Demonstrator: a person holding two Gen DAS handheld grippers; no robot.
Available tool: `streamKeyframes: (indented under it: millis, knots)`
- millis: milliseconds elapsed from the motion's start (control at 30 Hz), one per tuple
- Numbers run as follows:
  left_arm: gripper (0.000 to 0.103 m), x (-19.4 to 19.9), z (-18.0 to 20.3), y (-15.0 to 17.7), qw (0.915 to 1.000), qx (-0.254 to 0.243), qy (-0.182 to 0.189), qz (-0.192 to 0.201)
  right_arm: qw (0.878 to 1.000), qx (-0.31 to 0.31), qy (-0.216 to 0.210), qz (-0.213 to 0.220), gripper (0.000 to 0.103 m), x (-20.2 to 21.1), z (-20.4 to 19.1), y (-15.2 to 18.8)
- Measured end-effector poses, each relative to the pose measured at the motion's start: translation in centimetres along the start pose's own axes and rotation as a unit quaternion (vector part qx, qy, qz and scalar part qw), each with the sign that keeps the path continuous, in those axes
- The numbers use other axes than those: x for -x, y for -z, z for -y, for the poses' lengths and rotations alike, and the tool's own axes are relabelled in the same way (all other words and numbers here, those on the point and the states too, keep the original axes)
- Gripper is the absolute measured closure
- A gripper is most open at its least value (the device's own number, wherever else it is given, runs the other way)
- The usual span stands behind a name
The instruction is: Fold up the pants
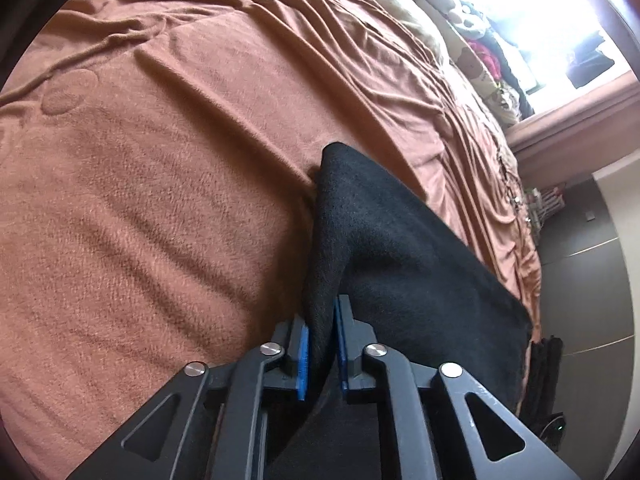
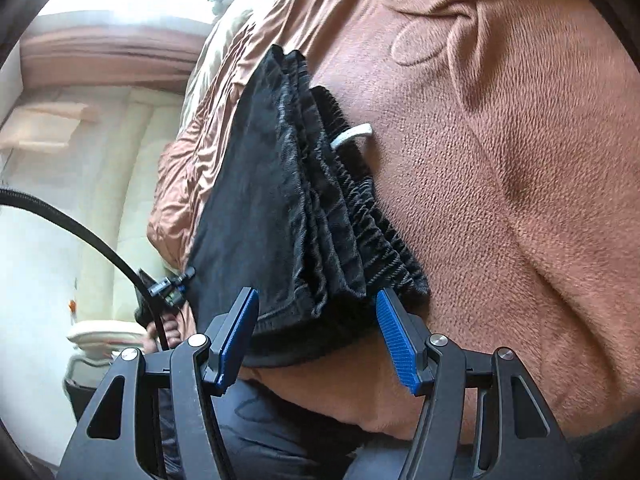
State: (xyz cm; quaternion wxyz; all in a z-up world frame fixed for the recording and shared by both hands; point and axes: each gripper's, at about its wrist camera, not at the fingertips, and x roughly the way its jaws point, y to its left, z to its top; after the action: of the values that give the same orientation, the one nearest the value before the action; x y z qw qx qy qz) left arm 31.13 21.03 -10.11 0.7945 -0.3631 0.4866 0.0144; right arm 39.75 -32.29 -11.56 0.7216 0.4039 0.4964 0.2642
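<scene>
My left claw [image 1: 320, 350] grips the partly folded black fleece pants [image 2: 288, 208]; my right claw [image 2: 316, 320] gapes, released, final fold left.

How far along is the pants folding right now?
Done: the black pants already lie in stacked layers on the brown blanket. In hand: the left gripper pinches a fold; the right gripper is open at the waistband edge. Left: laying that fold flat.

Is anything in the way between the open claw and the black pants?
No, nothing visible blocks it. The right claw is open, with the pants waistband edge lying right between its blue pads on the brown blanket. The left claw is already shut on the pants.
</scene>
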Motion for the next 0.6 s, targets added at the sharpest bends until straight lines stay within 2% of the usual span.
streamKeyframes:
  millis: [67,100,133,233,333,400,500,600]
  knots:
    - [0.078,-0.1,-0.2,0.5,1.0000,-0.002,0.000,-0.006,1.000,-0.003,-0.007,0.004,0.043,-0.4,0.0,0.1]
    - [0.067,0.0,-0.3,0.8,0.9999,-0.003,0.000,-0.011,1.000,0.000,-0.004,0.004,0.043,-0.7,-0.4,0.2]
    - [0.061,0.0,-0.4,1.2,0.9999,-0.005,0.000,-0.015,1.000,0.005,-0.001,0.004,0.043,-1.1,-0.9,0.2]
    - [0.060,0.3,-1.0,2.4,0.9997,-0.012,-0.006,-0.022,1.000,0.021,0.006,0.003,0.046,-0.9,-2.1,0.4]
    - [0.060,1.0,-1.8,3.8,0.9996,-0.008,-0.006,-0.027,0.999,0.034,-0.016,0.008,0.065,-0.1,-2.9,0.6]
    - [0.060,1.5,-2.6,4.8,0.9996,-0.001,-0.004,-0.029,0.998,0.043,-0.033,0.014,0.065,0.2,-3.2,0.7]
    - [0.060,2.4,-4.0,6.3,0.9995,0.016,0.005,-0.028,0.998,0.047,-0.034,0.007,0.065,-0.4,-2.9,0.9]
    - [0.060,3.2,-5.0,7.5,0.9991,0.031,0.017,-0.022,0.999,0.050,-0.010,-0.008,0.065,-1.8,-2.6,0.7]
